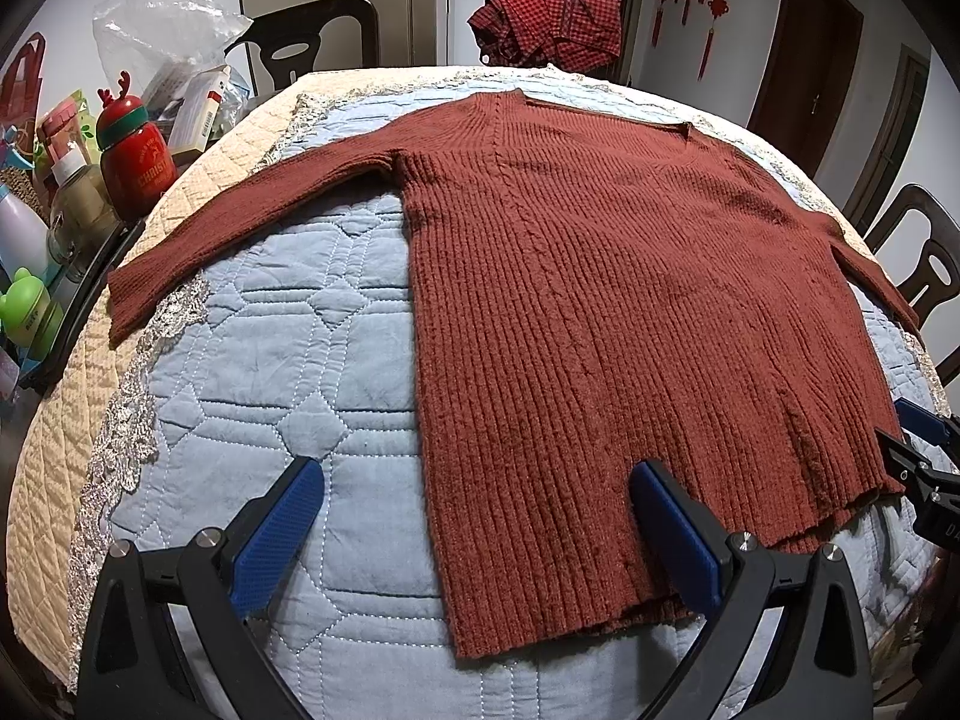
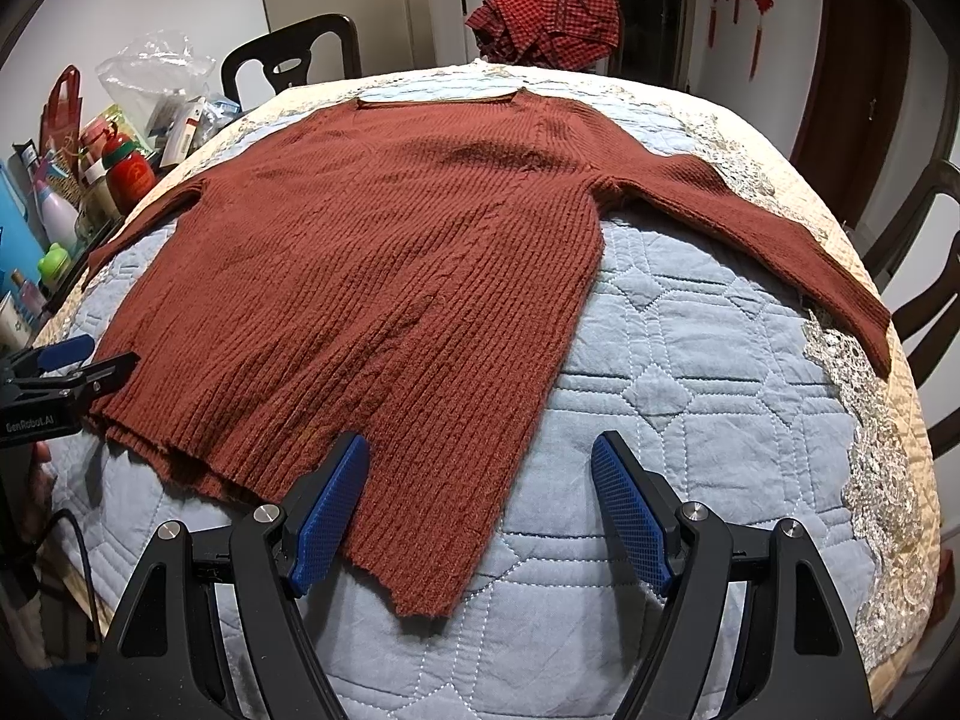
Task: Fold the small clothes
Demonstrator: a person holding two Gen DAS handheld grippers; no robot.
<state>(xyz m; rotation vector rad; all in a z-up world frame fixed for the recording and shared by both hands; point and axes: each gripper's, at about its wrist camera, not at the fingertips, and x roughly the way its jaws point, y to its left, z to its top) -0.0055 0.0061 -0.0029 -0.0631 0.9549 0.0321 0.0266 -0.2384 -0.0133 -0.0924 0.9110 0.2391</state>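
Observation:
A rust-red ribbed knit sweater lies flat on the quilted blue table cover, both sleeves spread out, neck at the far side. It also shows in the right wrist view. My left gripper is open above the hem's left corner, one finger on each side of the sweater's left edge. My right gripper is open above the hem's right corner, straddling the sweater's right edge. Each gripper shows at the edge of the other's view: the right one and the left one.
The blue quilt with a beige border and lace trim covers the table. Bottles, boxes and a plastic bag crowd the left side. A red checked cloth lies at the far edge. Dark chairs stand around the table.

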